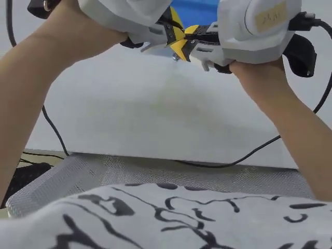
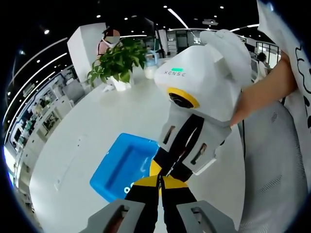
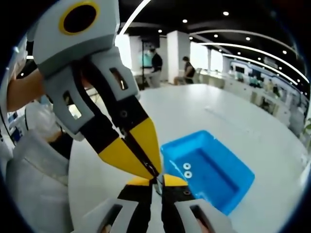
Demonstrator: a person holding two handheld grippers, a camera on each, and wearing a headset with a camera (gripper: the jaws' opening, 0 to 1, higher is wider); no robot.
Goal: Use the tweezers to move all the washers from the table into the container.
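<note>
Meeting tip to tip, jaws shut, their hold too small to tell, the left gripper (image 3: 151,170) and right gripper (image 2: 163,167) had the container (image 3: 228,180) at the right's three o'clock.

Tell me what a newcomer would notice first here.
The left gripper and right gripper meet tip to tip, their yellow jaw ends nearly touching, above the white table. Just beyond them sits a bright blue container with two washers lying inside.
</note>
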